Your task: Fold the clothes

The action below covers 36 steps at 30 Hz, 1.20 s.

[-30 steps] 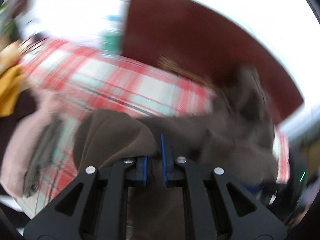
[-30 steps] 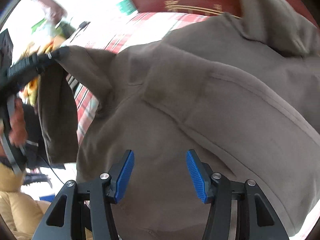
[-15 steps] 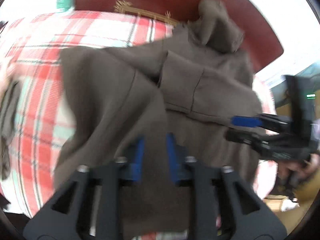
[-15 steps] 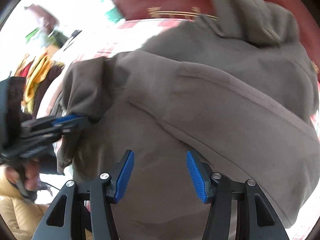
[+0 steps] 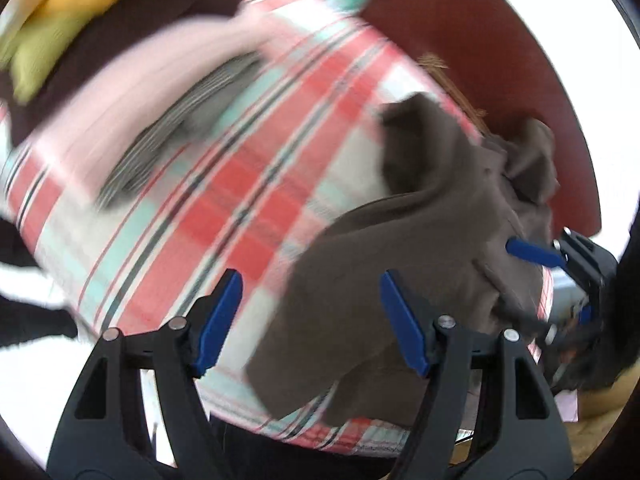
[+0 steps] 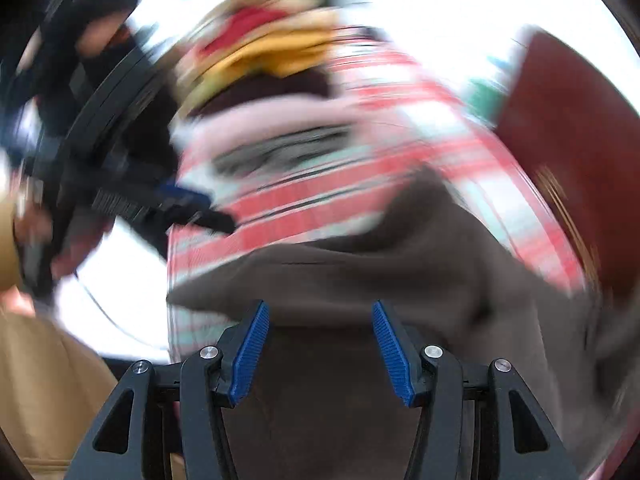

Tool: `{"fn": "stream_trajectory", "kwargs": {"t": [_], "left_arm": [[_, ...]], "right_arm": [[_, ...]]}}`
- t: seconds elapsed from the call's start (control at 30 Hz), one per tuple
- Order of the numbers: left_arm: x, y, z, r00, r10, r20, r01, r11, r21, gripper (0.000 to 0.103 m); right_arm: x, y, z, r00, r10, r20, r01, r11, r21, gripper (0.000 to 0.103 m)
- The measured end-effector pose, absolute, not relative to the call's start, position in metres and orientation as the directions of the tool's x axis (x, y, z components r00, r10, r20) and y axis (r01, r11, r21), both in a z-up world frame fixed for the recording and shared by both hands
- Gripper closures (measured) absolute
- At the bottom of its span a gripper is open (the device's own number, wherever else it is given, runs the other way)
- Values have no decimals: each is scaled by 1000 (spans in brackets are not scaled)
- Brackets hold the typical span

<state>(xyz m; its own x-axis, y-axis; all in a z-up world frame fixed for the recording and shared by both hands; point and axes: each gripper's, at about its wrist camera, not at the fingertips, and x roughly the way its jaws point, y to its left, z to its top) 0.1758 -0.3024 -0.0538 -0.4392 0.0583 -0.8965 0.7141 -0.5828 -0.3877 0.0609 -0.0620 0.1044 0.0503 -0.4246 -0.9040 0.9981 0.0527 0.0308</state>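
A brown hoodie [image 5: 432, 248] lies bunched on the red plaid cloth [image 5: 224, 184], its hood toward the dark red headboard. It also fills the lower part of the right wrist view [image 6: 400, 272]. My left gripper [image 5: 310, 320] is open and empty, over the hoodie's left edge. My right gripper [image 6: 320, 348] is open and empty just above the hoodie; it also shows at the right of the left wrist view [image 5: 560, 264]. Both views are motion-blurred.
A pink garment [image 5: 160, 76] with a grey striped piece [image 5: 176, 128] lies to the left on the plaid cloth. Behind it is a pile of dark, yellow and green clothes [image 5: 80, 12]. The dark red headboard [image 5: 480, 40] stands at the far side.
My left gripper has let go of the hoodie, opened wide and swung left. The hoodie has dropped onto the cloth. My right gripper stays open and has turned left.
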Motion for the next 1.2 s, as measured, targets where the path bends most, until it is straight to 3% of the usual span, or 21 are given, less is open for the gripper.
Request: {"fn": "stream_trajectory", "kwargs": {"t": [0.23, 0.33, 0.4, 0.43, 0.53, 0.7, 0.8, 0.93, 1.07, 1.2], "left_arm": [[204, -310, -56, -431, 16, -902, 762, -528, -374, 31], [209, -313, -52, -438, -2, -899, 773, -511, -375, 32], [215, -317, -49, -449, -9, -894, 781, -491, -387, 32], [218, -320, -46, -459, -10, -888, 780, -483, -398, 32], [220, -324, -37, -476, -34, -879, 779, -479, -404, 32], [209, -329, -22, -519, -43, -854, 756, -488, -435, 32], [190, -326, -16, -537, -31, -843, 728, -522, -445, 32], [148, -309, -11, -555, 13, -832, 657, -607, -447, 32], [84, -268, -16, -546, 109, -830, 529, -724, -443, 32], [26, -223, -29, -502, 205, -840, 390, -814, -431, 32]], "right_arm": [[176, -84, 29, -76, -344, -936, 768, 578, -275, 48], [194, -93, 2, -162, -389, -907, 670, 632, -391, 48], [197, -102, -4, -157, -397, -904, 669, 631, -393, 59], [192, -106, -2, -137, -376, -916, 701, 617, -358, 72], [146, -113, 27, -29, -373, -928, 878, 435, -202, 90], [30, -100, 92, 189, -527, -829, 973, -15, 231, 92], [-38, -81, 126, 231, -665, -710, 842, -228, 489, 92], [-105, -16, 149, 124, -850, -511, 610, -341, 715, 92], [-137, 46, 149, -36, -923, -384, 433, -361, 826, 92], [-157, 98, 130, -161, -923, -350, 249, -381, 891, 92]]}}
